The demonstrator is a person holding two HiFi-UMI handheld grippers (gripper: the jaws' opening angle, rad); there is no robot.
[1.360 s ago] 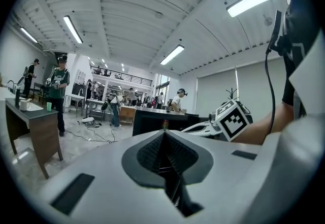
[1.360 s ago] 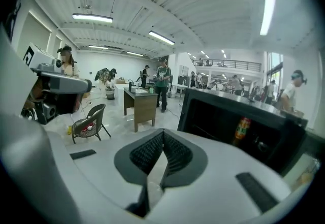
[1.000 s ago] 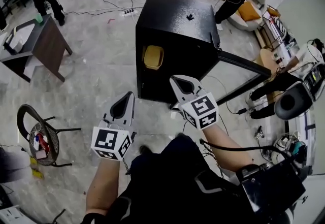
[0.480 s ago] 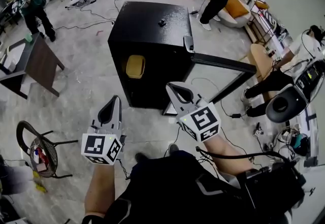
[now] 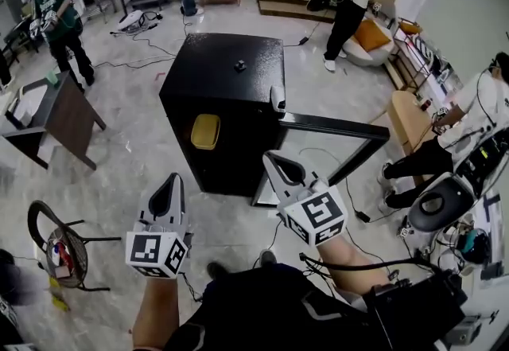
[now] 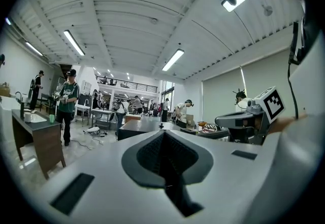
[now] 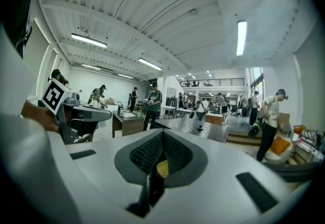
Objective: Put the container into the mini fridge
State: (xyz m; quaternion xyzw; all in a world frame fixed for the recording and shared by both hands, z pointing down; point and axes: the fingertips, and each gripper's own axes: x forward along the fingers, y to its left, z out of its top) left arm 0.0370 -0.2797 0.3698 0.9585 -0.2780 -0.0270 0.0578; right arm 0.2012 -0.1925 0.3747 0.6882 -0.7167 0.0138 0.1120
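Note:
The black mini fridge stands on the floor ahead of me, its door swung open to the right. A yellow container sits inside the fridge at its left. My left gripper is held low in front of the fridge, shut and empty. My right gripper is also shut and empty, near the fridge's lower front corner. In the right gripper view the yellow container peeks from behind the closed jaws, with the fridge top beyond. The left gripper view shows the fridge top past its gripper.
A small black object lies on the fridge top. A dark wooden table stands at the left, with a round chair near me. Cables run over the floor. A seated person and grey equipment crowd the right. Other people stand at the back.
The fridge has shifted left and lower in the head view, and more of the room behind it shows. Both grippers sit lower in the frame and stay shut. The door stays open.

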